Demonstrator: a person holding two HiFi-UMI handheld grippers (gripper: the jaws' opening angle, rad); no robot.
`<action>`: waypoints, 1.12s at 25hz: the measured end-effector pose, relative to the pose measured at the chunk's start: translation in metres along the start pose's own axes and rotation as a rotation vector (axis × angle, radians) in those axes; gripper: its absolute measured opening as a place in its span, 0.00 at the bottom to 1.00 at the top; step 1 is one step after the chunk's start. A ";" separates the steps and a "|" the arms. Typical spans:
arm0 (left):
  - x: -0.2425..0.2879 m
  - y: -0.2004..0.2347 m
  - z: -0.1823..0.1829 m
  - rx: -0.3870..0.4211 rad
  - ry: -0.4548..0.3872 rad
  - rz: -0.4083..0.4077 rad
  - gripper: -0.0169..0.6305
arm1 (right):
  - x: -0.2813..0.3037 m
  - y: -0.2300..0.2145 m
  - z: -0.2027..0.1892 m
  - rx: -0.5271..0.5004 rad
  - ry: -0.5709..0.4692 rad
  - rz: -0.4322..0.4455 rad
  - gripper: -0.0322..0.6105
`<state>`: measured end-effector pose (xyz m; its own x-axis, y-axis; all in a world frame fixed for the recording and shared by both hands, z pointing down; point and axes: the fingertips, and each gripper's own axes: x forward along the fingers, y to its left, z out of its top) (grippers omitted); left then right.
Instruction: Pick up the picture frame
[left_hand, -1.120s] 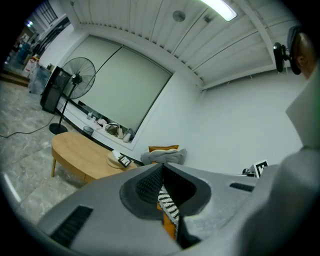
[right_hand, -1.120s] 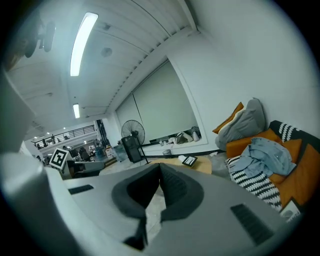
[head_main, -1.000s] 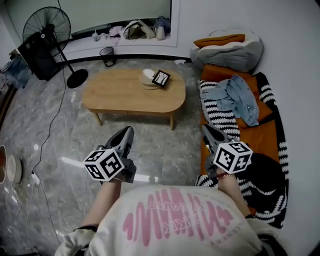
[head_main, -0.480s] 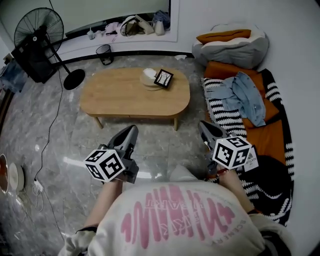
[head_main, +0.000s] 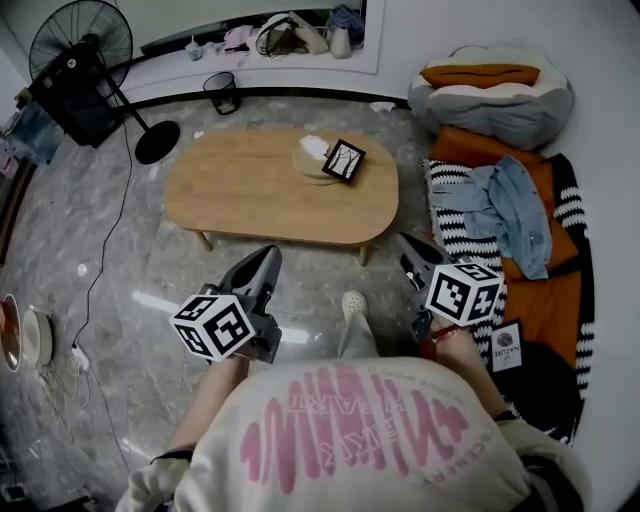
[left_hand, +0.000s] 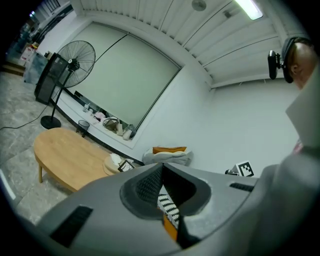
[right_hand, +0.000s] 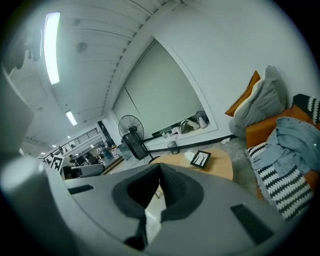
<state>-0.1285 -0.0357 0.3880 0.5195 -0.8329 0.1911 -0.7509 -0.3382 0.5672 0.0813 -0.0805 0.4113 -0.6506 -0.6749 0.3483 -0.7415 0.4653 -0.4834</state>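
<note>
Head view shows picture frame and table closer than before.

picture frame design too small to tell, windowsill clutter indistinct, dishes cropped at left edge

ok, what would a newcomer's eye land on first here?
The oval wooden table mid-room, with the black picture frame near its far right edge. Nearer the camera, the left gripper and right gripper point toward it, both shut and empty. Right of the table, a denim jacket lies on orange and striped bedding.
</note>
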 end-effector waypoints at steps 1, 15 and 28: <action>0.010 0.004 0.007 0.001 -0.005 0.003 0.03 | 0.010 -0.005 0.007 0.000 0.006 0.009 0.06; 0.149 0.052 0.096 0.013 -0.073 0.083 0.03 | 0.129 -0.088 0.129 0.095 0.010 0.083 0.06; 0.213 0.094 0.076 -0.023 -0.073 0.161 0.03 | 0.208 -0.150 0.117 0.117 0.126 0.115 0.06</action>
<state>-0.1193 -0.2778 0.4208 0.3612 -0.9056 0.2225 -0.8120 -0.1882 0.5524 0.0766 -0.3581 0.4623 -0.7506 -0.5410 0.3793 -0.6418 0.4607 -0.6130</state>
